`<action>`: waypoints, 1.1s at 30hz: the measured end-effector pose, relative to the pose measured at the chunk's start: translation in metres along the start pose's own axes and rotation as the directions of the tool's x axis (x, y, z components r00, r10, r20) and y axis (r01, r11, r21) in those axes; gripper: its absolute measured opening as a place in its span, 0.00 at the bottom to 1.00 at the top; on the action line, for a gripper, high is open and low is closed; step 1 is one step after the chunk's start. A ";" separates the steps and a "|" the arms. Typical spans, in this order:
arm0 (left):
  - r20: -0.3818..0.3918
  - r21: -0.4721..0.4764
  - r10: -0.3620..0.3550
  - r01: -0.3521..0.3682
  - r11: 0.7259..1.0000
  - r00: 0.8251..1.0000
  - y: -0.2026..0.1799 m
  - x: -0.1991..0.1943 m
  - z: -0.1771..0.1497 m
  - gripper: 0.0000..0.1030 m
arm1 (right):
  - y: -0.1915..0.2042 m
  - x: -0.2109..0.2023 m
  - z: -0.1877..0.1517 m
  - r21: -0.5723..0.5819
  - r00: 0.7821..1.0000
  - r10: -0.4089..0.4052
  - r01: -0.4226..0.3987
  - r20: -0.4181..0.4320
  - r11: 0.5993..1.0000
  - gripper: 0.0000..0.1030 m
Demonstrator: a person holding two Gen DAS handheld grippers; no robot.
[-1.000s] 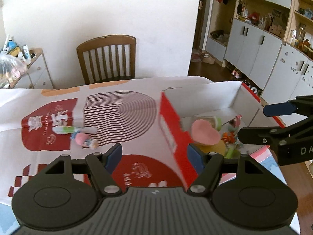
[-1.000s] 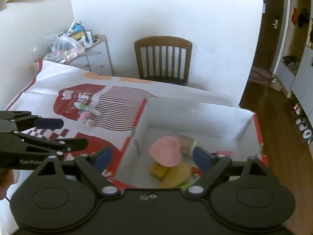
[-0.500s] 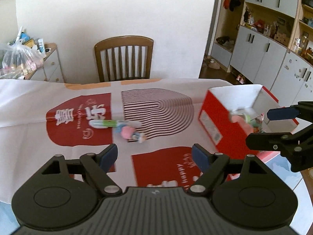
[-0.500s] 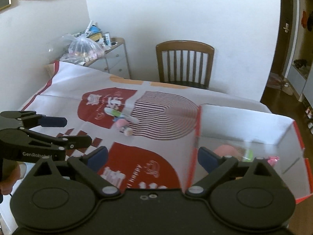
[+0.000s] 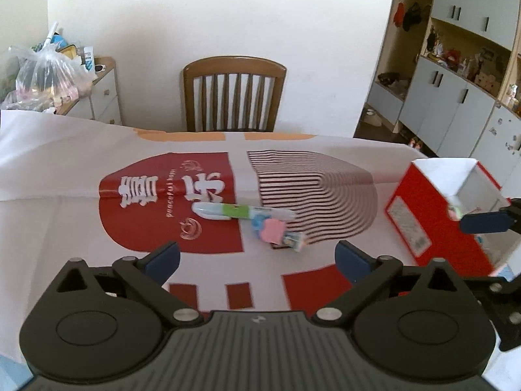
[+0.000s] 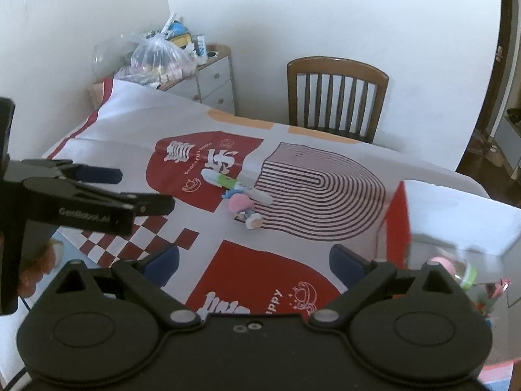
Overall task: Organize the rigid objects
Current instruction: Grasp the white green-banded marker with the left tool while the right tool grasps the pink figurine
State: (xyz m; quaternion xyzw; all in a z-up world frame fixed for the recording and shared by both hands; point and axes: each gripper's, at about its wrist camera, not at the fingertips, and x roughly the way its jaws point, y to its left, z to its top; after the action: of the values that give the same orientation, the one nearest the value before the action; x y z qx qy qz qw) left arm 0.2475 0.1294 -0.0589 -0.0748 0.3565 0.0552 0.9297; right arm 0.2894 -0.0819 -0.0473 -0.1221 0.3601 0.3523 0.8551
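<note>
A white and green marker pen (image 5: pixel 242 212) lies on the red and white tablecloth, also in the right wrist view (image 6: pixel 236 185). A small pink and blue figurine (image 5: pixel 276 232) lies just in front of it, also in the right wrist view (image 6: pixel 244 209). A red box (image 5: pixel 436 224) with white inside stands at the right and holds several toys (image 6: pixel 456 268). My left gripper (image 5: pixel 257 259) is open and empty, facing the pen and figurine from a short way back. My right gripper (image 6: pixel 254 260) is open and empty beside the box (image 6: pixel 399 218).
A wooden chair (image 5: pixel 233 94) stands at the table's far edge. A low drawer cabinet with a plastic bag (image 5: pixel 45 78) on it is at the far left. White cupboards and shelves (image 5: pixel 456 97) line the right wall.
Both grippers have swung left, away from the box and toward the pen and figurine. The box has slid to the right of both views. Both stay open.
</note>
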 end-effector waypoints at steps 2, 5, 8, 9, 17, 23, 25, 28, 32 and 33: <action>0.003 0.011 0.018 -0.018 1.000 1.000 0.009 0.011 0.002 0.99 | 0.003 0.009 0.003 -0.014 1.000 0.002 -0.002 -0.008 1.000 0.96; 0.001 0.017 0.031 -0.031 0.999 1.000 0.024 0.030 0.007 0.99 | 0.006 0.023 0.007 -0.028 1.000 0.004 -0.005 -0.017 1.000 0.96; -0.009 0.017 -0.012 0.012 1.000 1.000 0.037 0.048 0.013 0.99 | 0.007 0.039 0.012 -0.033 1.000 0.004 -0.005 -0.023 0.999 0.96; -0.010 0.021 -0.024 0.024 0.999 1.000 0.040 0.054 0.014 0.99 | 0.007 0.044 0.013 -0.033 1.000 0.006 -0.007 -0.026 0.999 0.96; -0.026 0.144 -0.026 0.029 0.989 0.999 0.046 0.101 0.017 0.99 | 0.008 0.086 0.023 -0.046 0.998 0.009 -0.012 -0.065 0.999 0.91; -0.044 0.242 -0.047 0.056 0.969 0.998 0.049 0.130 0.020 0.99 | 0.012 0.112 0.027 -0.074 0.995 0.021 -0.029 -0.096 0.997 0.88; -0.049 0.277 -0.048 0.060 0.959 0.998 0.049 0.140 0.021 0.99 | 0.011 0.120 0.028 -0.083 0.994 0.016 -0.025 -0.104 0.996 0.88; -0.056 0.323 -0.049 0.065 0.944 0.997 0.050 0.152 0.021 0.99 | 0.010 0.131 0.029 -0.095 0.993 0.013 -0.024 -0.113 0.995 0.86; -0.051 0.405 -0.053 0.069 0.912 0.997 0.046 0.164 0.020 0.99 | 0.007 0.146 0.031 -0.087 0.992 0.019 -0.030 -0.124 0.996 0.81; -0.046 0.423 -0.049 0.063 0.904 0.998 0.044 0.166 0.019 0.99 | 0.006 0.149 0.031 -0.088 0.992 0.019 -0.031 -0.127 0.996 0.80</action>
State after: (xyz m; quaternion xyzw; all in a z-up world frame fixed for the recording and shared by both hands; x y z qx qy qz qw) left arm 0.3762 0.1846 -0.1608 0.1180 0.3736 -0.0517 0.9186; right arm 0.3747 0.0138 -0.1292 -0.1779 0.3987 0.3705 0.8199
